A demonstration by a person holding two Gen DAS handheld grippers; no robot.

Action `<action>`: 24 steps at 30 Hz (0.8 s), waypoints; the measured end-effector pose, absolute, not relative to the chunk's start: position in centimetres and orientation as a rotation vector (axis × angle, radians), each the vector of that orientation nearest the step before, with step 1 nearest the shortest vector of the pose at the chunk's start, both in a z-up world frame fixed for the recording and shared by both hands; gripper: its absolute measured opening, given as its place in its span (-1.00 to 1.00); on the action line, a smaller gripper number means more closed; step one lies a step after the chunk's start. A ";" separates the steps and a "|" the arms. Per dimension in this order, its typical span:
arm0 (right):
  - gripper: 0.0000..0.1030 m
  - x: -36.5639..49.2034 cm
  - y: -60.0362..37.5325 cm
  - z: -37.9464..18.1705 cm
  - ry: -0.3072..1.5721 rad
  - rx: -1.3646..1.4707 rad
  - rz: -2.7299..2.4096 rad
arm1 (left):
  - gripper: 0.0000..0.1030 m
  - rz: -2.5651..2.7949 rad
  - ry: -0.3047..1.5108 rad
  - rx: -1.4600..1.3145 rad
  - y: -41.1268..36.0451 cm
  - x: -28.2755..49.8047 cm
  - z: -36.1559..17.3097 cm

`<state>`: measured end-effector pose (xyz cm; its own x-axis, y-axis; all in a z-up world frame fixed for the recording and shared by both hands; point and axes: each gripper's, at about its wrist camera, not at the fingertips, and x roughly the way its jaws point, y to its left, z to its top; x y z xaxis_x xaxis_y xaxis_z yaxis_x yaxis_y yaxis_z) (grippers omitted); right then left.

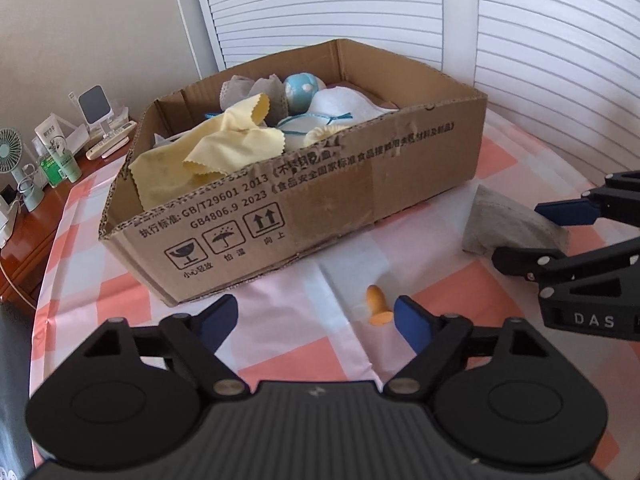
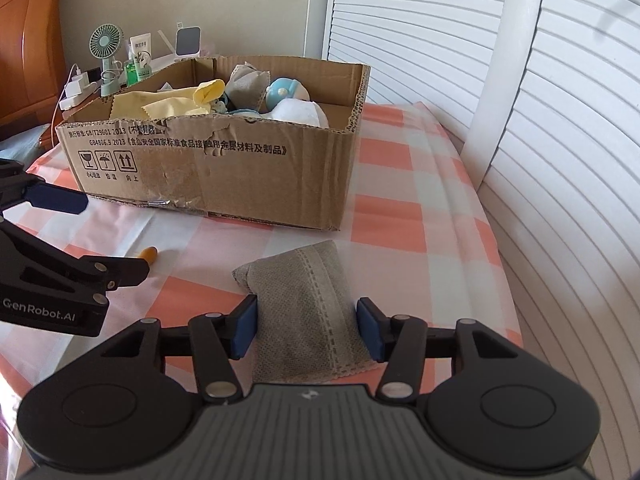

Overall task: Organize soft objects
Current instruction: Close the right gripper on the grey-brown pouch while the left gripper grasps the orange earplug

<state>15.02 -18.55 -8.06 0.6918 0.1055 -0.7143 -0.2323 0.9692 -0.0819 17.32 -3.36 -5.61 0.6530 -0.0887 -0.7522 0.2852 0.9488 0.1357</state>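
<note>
Slippage threatens — right gripper (image 2: 306,330) fingers pinch the grey pouch (image 2: 304,312) before the cardboard box (image 2: 224,168); left gripper (image 1: 316,322) gapes empty beside the orange earplug (image 1: 378,306).

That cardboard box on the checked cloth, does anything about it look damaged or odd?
Yes. The cardboard box has a torn, crumpled top edge along its near wall, with creases below it. Yellow cloth lies bunched inside, not folded. Otherwise it sits flat on the tablecloth.

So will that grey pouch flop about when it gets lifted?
Probably a little. The grey pouch looks like a soft fabric bag, plump with filling, so its ends may sag. The right claw grips it across the middle, and the woven cloth looks unlikely to slip. It won't roll.
</note>
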 end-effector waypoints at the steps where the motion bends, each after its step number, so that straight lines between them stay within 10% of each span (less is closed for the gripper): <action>1: 0.12 15.0 -18.5 -8.1 0.785 -0.171 0.190 | 0.40 -0.223 0.826 0.254 -3.4 17.2 -5.6; 6: 0.13 15.0 -18.5 -8.1 0.784 -0.169 0.189 | -0.14 -0.270 0.796 0.255 -4.0 16.3 -5.9; 24: 0.14 15.0 -18.4 -8.0 0.784 -0.171 0.192 | -0.73 -0.330 0.785 0.173 -5.4 15.9 -6.2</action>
